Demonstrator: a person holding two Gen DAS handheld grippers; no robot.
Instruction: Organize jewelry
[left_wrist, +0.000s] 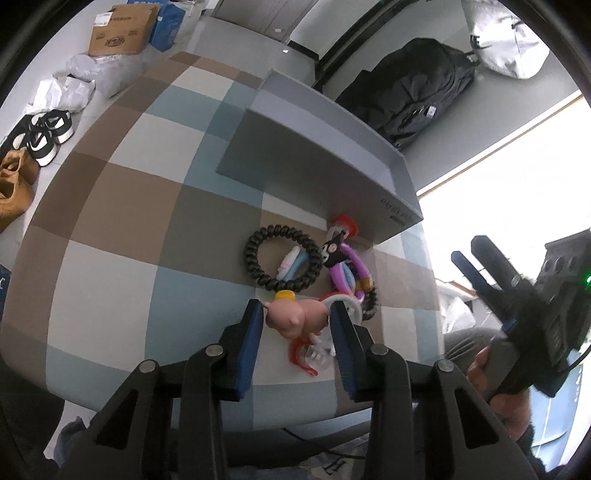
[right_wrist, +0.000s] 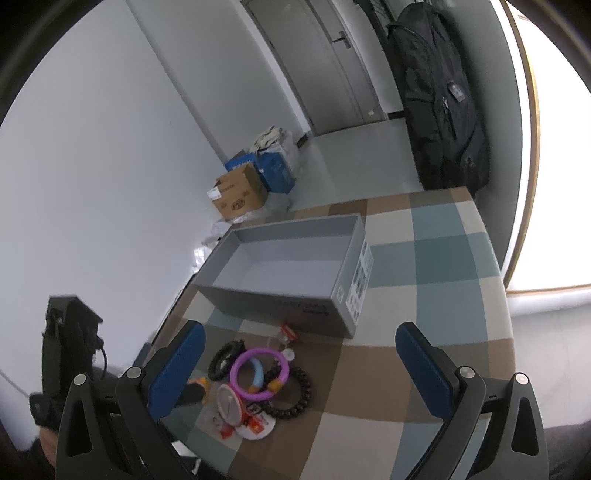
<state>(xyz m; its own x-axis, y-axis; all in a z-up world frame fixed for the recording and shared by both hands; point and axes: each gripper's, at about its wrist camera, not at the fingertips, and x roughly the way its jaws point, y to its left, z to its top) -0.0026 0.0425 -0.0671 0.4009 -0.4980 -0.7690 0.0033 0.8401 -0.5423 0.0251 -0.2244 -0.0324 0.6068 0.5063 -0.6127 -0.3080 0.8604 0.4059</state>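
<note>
The left gripper (left_wrist: 297, 319) clamps one pink pig charm (left_wrist: 295, 317) above the checked table (left_wrist: 110, 206). The right gripper (right_wrist: 301, 356) gapes empty. One grey box (right_wrist: 288, 273), two black coil bands (left_wrist: 282, 264).

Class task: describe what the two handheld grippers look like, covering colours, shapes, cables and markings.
Both grippers are black, with triangular cut-out linkage arms joined by round silver pins. Each finger ends in a flat blue pad. Seen from the left wrist, the right gripper has a boxy black body with a green light, and a cable trails beneath it. Seen from the right wrist, the left gripper's body is a black block with a black cable.
</note>
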